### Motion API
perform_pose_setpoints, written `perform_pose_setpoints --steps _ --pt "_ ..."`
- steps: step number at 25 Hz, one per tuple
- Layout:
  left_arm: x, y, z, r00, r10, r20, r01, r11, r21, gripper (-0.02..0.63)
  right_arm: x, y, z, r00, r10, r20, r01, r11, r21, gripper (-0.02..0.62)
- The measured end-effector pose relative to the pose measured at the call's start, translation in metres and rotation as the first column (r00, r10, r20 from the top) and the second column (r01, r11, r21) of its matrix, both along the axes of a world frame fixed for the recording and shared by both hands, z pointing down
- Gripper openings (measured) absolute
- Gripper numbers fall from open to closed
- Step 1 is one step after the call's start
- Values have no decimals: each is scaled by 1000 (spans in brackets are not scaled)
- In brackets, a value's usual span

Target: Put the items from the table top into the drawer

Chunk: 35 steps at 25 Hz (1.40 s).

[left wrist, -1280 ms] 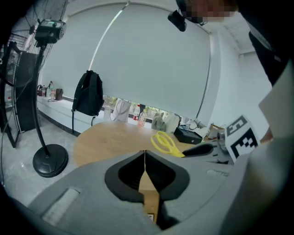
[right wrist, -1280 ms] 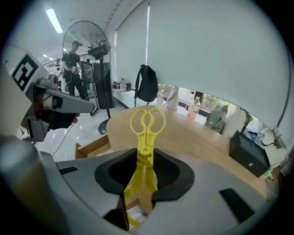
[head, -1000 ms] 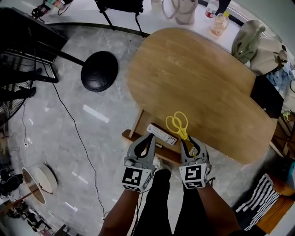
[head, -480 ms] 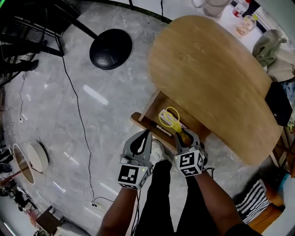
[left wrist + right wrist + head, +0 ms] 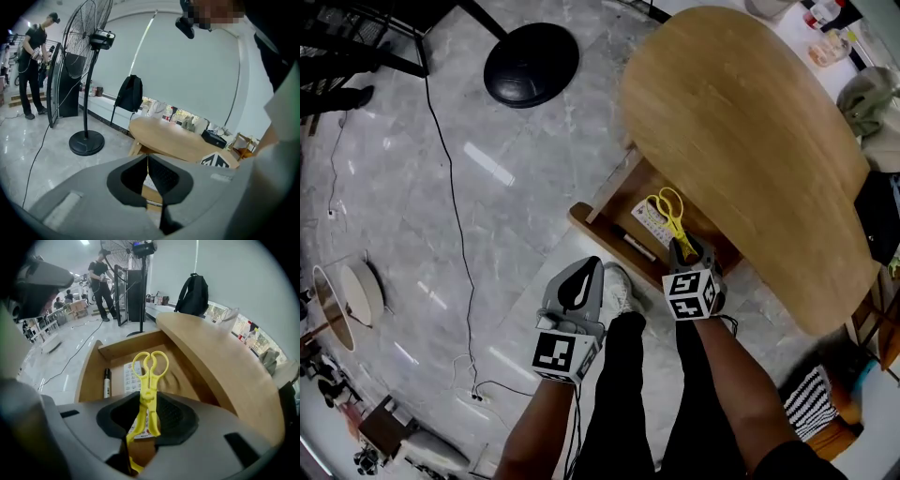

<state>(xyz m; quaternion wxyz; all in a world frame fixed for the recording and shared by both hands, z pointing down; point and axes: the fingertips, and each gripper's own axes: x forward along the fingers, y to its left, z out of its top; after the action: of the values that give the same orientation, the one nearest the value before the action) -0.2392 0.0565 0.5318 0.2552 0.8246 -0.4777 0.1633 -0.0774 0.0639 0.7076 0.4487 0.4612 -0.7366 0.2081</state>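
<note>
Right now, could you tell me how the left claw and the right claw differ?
The left claw is shut and empty; the right claw is shut on yellow tongs. In the head view, the right claw reaches over the open drawer, while the left claw sits short of the drawer's front edge. Both claws share the same grey build.

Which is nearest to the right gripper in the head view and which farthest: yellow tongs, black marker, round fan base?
1. Yellow tongs: gripped by the right gripper, over the drawer.
2. Black marker: inside the drawer, to its left.
3. Round fan base: on the floor, upper left.
</note>
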Motion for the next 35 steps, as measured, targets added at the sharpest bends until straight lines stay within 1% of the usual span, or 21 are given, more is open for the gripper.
perform_pose_setpoints --steps 3,6,10,12,14,16,18,24,28,31,35 --pt "4 3 6 1000 10 -9 -10 1000 -11 18 7 -3 11 1000 31 -6 -31 999 -20 109" --pt "8 3 9 1000 24 -12 -24 999 -22 18 15 -3 20 997 82 2 -82 995 -50 109" --pt "10 -1 11 999 49 4 -49 998 -47 18 23 -5 29 991 136 15 -134 988 -78 110" --pt "11 -2 11 999 55 3 -54 997 -47 18 23 -4 30 990 141 10 -139 987 -80 112" --pt "16 -2 10 998 54 -13 -55 998 -42 18 23 -6 26 990 141 11 -140 988 -62 112" --pt "22 3 11 998 67 -20 -68 996 -52 18 22 -6 19 990 142 23 -141 989 -51 148" --pt "29 12 15 996 81 -23 -82 994 -72 18 18 -2 9 990 137 42 -136 990 -43 160" --pt "43 6 2 996 80 -38 -81 996 -32 18 1 13 -48 991 73 116 -75 997 16 161" --pt "52 -5 -14 996 77 -42 -78 997 -12 18 3 6 -101 979 81 189 -97 992 76 161" --pt "65 -12 -39 995 82 -54 -81 997 15 18 4 -1 -142 964 67 258 -100 988 116 160" --pt "84 -22 -84 991 116 -67 -112 992 65 18 16 -16 -201 956 55 290 -110 978 177 149"
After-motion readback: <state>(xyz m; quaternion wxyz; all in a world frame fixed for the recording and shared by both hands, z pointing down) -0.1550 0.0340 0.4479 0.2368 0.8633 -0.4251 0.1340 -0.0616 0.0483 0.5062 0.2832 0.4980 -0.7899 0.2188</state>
